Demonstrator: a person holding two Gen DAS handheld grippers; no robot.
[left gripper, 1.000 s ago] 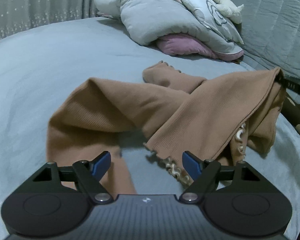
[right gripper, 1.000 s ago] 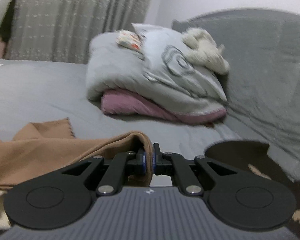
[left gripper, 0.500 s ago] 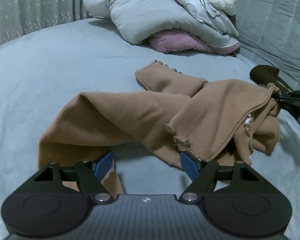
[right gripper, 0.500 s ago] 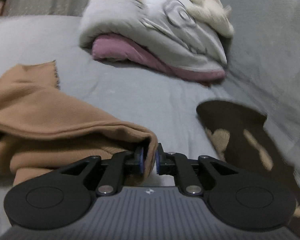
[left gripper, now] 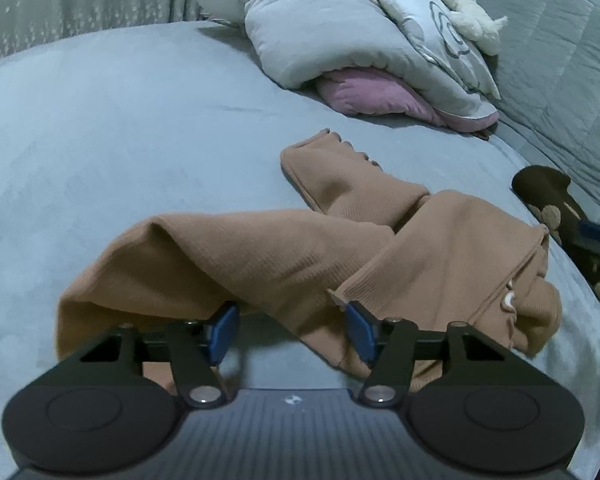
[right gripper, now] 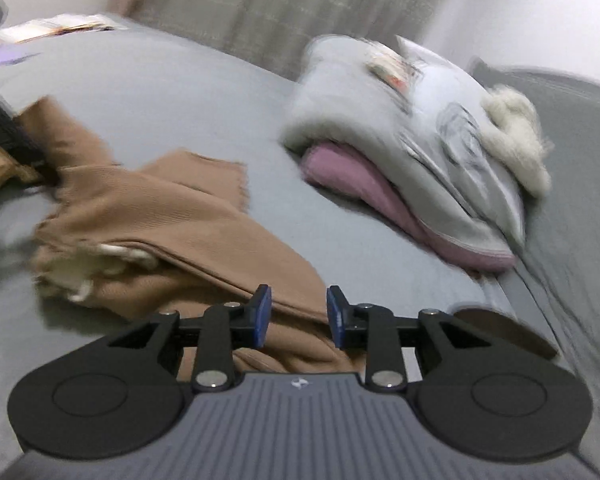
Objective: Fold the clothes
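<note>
A tan ribbed garment lies crumpled on the grey bed, one sleeve reaching toward the pillows. My left gripper is open, low over the garment's near edge, with fabric between and under its blue pads. In the right wrist view the same garment lies ahead, cream lace showing at its left. My right gripper is open just above the garment's right corner, no longer gripping it. The left gripper's dark fingers show at that view's left edge.
A folded grey quilt over a pink pillow, with a white plush toy on top, sits at the head of the bed. A dark brown patterned cloth lies at the right. A grey padded headboard stands behind.
My right gripper has opened and let go of the garment's corner, which dropped onto the bed. My left gripper moved forward and lower onto the garment's near edge, staying open.
</note>
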